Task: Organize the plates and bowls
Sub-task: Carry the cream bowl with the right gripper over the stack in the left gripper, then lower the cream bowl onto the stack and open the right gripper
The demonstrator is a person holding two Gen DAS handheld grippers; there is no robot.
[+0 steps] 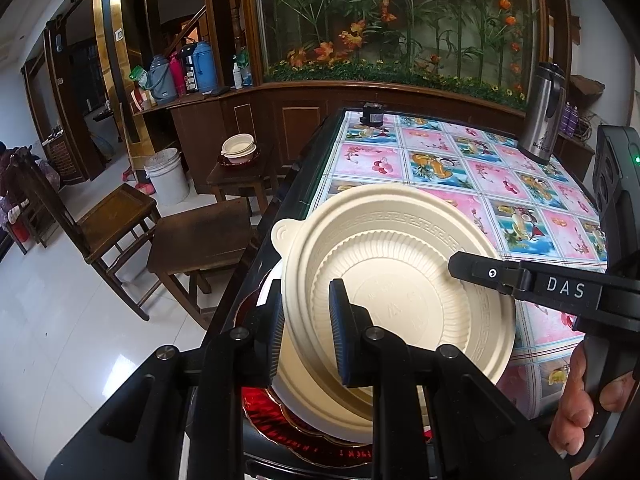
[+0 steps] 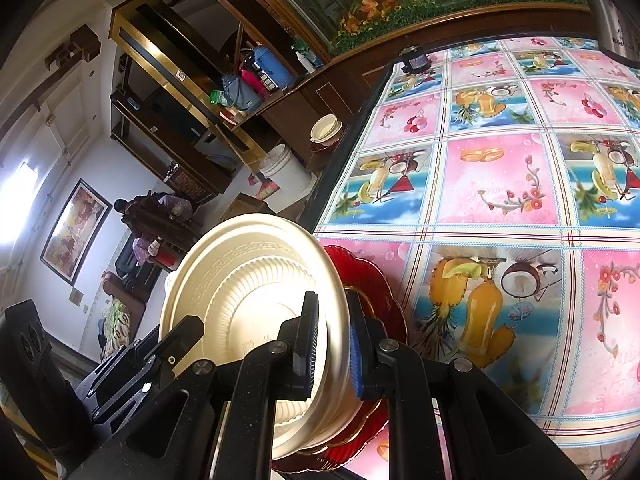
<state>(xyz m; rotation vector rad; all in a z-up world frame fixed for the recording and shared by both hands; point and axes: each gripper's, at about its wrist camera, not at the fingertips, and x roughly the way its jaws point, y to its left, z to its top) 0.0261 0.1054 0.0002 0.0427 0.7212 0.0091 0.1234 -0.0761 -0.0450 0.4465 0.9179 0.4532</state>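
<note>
A cream plastic bowl (image 1: 400,272) with a patterned rim is tilted over the table's near left corner. My left gripper (image 1: 308,300) is shut on its left rim, one pad inside and one outside. My right gripper (image 1: 460,266) pinches the opposite rim from the right. In the right wrist view the right gripper (image 2: 332,312) is clamped on the cream bowl (image 2: 240,280), and the left gripper (image 2: 176,344) holds the far edge. Under the bowl lies another cream bowl (image 1: 320,412) on a red scalloped plate (image 1: 280,420), which shows as the red plate (image 2: 372,280) behind the held bowl.
The table (image 1: 440,160) has a fruit-patterned cloth. A steel jug (image 1: 544,120) and a small black object (image 1: 372,114) stand at its far side. Left of the table are dark wooden stools (image 1: 200,236), a chair (image 1: 112,216), a white bucket (image 1: 166,176) and stacked bowls (image 1: 239,148).
</note>
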